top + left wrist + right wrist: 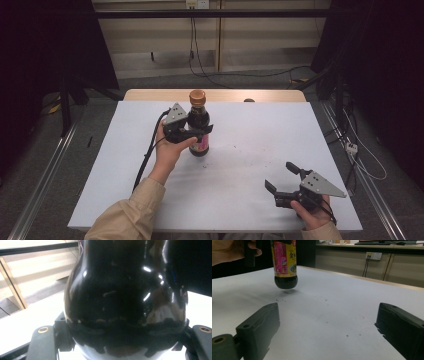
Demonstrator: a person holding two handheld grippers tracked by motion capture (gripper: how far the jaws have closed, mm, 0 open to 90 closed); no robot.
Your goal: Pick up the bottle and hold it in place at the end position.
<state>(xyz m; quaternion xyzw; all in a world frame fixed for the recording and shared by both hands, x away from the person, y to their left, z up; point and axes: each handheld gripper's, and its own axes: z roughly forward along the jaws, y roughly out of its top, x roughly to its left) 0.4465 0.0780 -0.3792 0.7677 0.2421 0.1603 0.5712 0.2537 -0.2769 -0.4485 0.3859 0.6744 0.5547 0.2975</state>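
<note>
A dark sauce bottle (pixel 199 122) with an orange cap and a pink label hangs upright just above the white table (pixel 250 130); its base clears the surface in the right gripper view (pixel 285 277). My left gripper (pixel 192 131) is shut on the bottle's upper body, whose glossy black glass (pixel 125 297) fills the space between the jaws in the left gripper view. My right gripper (pixel 282 176) rests low near the table's front right, open, with bare table between its fingers (pixel 259 327).
A wooden table edge (pixel 215 94) runs along the back beyond the white sheet. Cables trail over the floor behind and to the right (pixel 360 155). Small dark specks mark the table's middle (pixel 250 160).
</note>
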